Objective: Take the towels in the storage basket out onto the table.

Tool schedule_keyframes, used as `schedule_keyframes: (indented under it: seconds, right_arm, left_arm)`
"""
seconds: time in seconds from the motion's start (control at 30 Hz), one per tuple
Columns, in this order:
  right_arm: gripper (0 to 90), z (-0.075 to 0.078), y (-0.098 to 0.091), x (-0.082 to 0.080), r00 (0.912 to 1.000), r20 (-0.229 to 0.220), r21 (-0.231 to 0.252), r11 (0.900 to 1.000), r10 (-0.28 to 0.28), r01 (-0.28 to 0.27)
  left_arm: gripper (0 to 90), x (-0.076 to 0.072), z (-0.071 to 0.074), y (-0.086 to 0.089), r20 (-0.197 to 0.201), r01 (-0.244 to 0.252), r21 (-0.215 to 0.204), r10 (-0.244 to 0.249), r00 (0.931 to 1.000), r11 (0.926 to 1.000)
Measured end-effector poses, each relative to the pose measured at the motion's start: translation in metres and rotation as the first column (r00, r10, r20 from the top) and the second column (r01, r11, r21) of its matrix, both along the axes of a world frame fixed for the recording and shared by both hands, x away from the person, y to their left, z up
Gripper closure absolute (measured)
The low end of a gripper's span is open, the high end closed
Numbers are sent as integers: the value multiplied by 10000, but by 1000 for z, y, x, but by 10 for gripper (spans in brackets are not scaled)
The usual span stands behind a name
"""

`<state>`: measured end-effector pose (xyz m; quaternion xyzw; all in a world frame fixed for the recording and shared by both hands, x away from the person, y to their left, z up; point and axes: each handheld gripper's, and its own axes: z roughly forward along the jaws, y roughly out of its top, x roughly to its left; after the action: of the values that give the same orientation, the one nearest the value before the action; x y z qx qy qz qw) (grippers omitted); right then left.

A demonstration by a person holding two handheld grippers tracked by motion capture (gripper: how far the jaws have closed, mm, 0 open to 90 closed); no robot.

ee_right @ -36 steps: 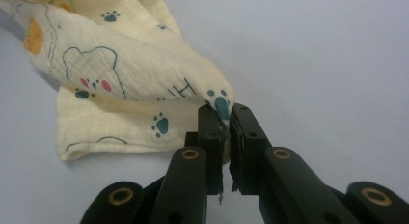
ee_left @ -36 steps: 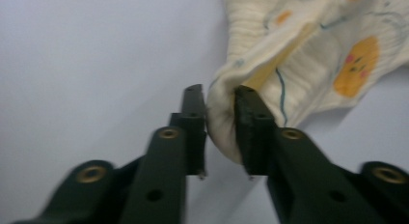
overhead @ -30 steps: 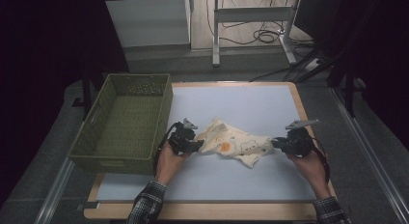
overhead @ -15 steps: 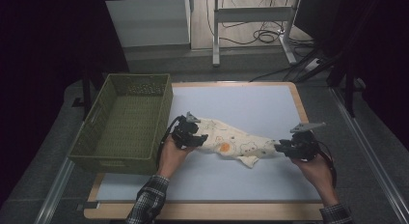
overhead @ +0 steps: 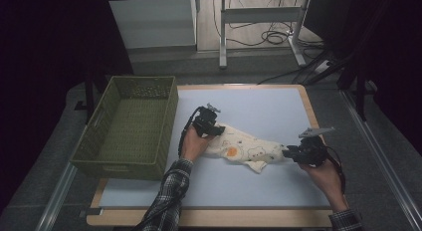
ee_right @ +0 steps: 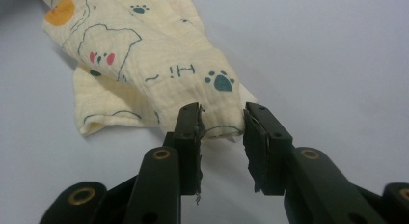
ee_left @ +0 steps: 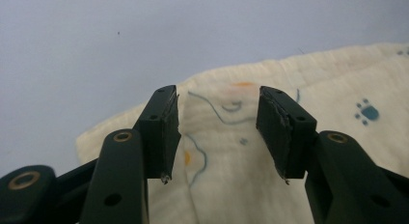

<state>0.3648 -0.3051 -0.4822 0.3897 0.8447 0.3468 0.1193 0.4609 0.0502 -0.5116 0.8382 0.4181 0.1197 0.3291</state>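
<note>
A cream printed cloth [overhead: 246, 148] lies on the table [overhead: 268, 111] beside a green basket [overhead: 130, 126] — stretched between both tongs. The left tongs [ee_left: 217, 125] straddle one end with jaws parted; the right tongs [ee_right: 222, 125] stand parted around the other bunched end.

The cloth [overhead: 244, 147] lies on the table [overhead: 259, 104], stretched sideways near its middle. Just left of the cloth stands the basket [overhead: 130, 126], reaching past the table's left edge. Your left tongs [overhead: 208, 127] sit at the cloth's left end, over it, between cloth and basket. Your right tongs [overhead: 293, 152] are at the cloth's right end, that end between the jaws. Your hands come in from the near side of the cloth.
</note>
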Motion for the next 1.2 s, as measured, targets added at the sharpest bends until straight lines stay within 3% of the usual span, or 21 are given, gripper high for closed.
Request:
schedule_keyframes:
  seconds: [0.1, 0.13, 0.2, 0.27, 0.43, 0.63, 0.77, 0.83, 0.87, 0.9, 1.2]
  right_arm:
    - [692, -3, 1, 1, 10000, -80, 15, 10000, 23, -23]
    - [692, -3, 1, 1, 10000, -80, 15, 10000, 23, -23]
    - [726, -4, 2, 1, 9999, -125, 51, 10000, 78, -77]
    - [773, -6, 3, 1, 9998, -137, 49, 9999, 144, -143]
    - [818, -2, 3, -1, 9997, 20, 66, 9997, 238, -238]
    - [829, 5, 1, -6, 9991, 269, 105, 9994, 314, -317]
    - [838, 5, -2, -12, 9986, 378, 271, 9989, 375, -386]
    - [839, 5, -4, -13, 9984, 401, 311, 9987, 401, -413]
    - [838, 4, -6, -16, 9984, 360, 428, 9981, 426, -442]
    - [838, 4, -6, -16, 9984, 360, 428, 9981, 426, -442]
    - [838, 5, -11, -35, 9955, 484, 854, 9927, 818, -857]
  left_arm:
    - [613, 2, -6, -3, -197, 174, 162, -170, 9997, 9997]
    - [613, 2, -8, -5, -263, 256, 222, -250, 9993, 9994]
    - [718, -1, -9, -5, -80, 319, 450, -316, 9995, 9985]
    - [893, -4, -7, -2, -122, 416, 376, -411, 9991, 9984]
    - [900, -10, -1, 5, -80, 401, 182, -399, 9992, 9990]
    - [900, -33, 16, 15, 286, 419, -180, -414, 9987, 9990]
    - [900, -57, 28, 25, 536, 555, -317, -537, 9971, 9980]
    - [900, -62, 30, 27, 586, 596, -394, -573, 9966, 9974]
    - [900, -73, 32, 31, 621, 586, -465, -557, 9965, 9972]
    - [900, -73, 32, 31, 621, 586, -465, -557, 9965, 9972]
    - [900, -126, 34, 47, 735, 720, -1056, -644, 9952, 9918]
